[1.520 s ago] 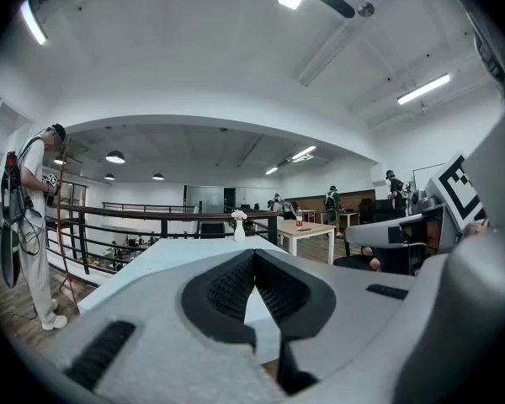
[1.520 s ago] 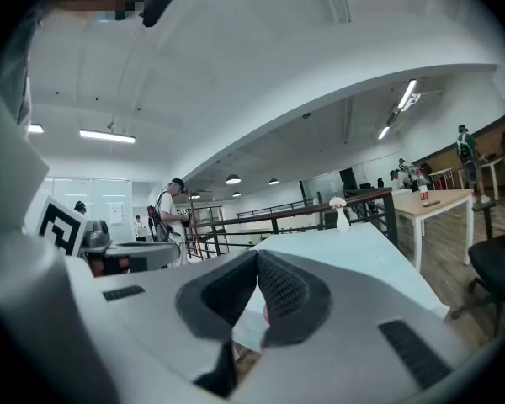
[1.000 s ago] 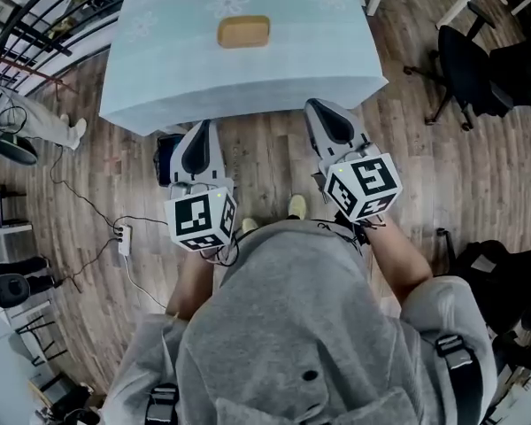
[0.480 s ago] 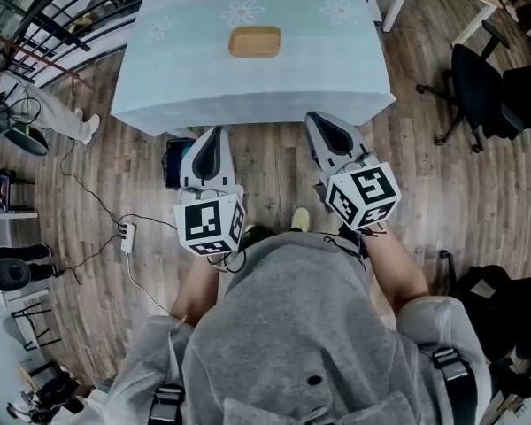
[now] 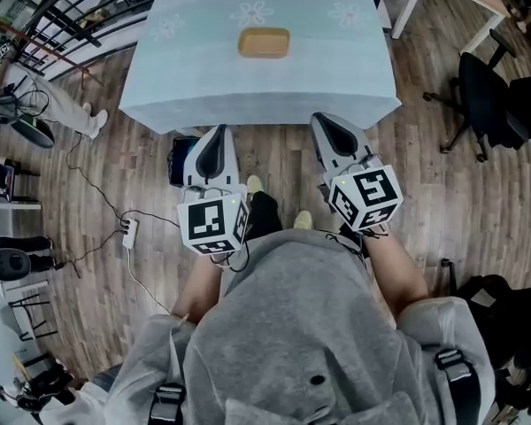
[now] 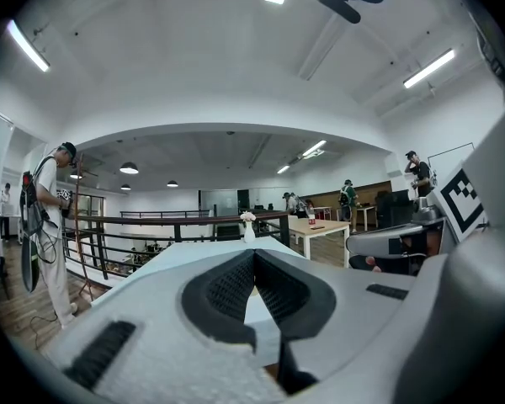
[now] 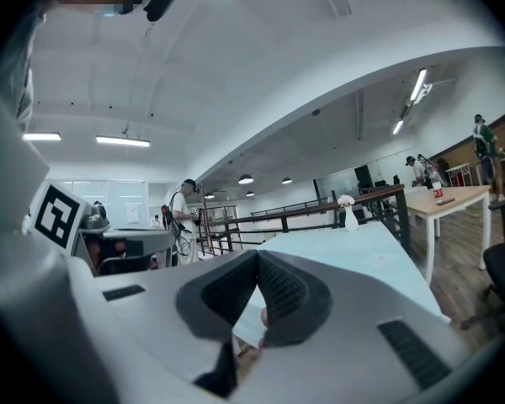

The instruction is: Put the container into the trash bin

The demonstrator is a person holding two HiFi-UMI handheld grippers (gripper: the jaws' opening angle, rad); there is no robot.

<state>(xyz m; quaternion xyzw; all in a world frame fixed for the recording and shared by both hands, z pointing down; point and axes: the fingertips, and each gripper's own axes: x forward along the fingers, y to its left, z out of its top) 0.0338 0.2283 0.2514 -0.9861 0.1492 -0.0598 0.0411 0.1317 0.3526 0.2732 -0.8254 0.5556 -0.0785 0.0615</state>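
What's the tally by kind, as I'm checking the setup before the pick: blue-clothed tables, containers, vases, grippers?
table: 1
container: 1
vase: 1
grippers: 2, the left gripper and the right gripper
total: 5

Bench [image 5: 203, 69] has a pale blue flowery cloth, black office chair [image 5: 482, 91] off to its right, power strip [image 5: 130, 232] with cables on the wood floor [image 5: 97, 184], small white vase [image 6: 248, 228] at the far end.
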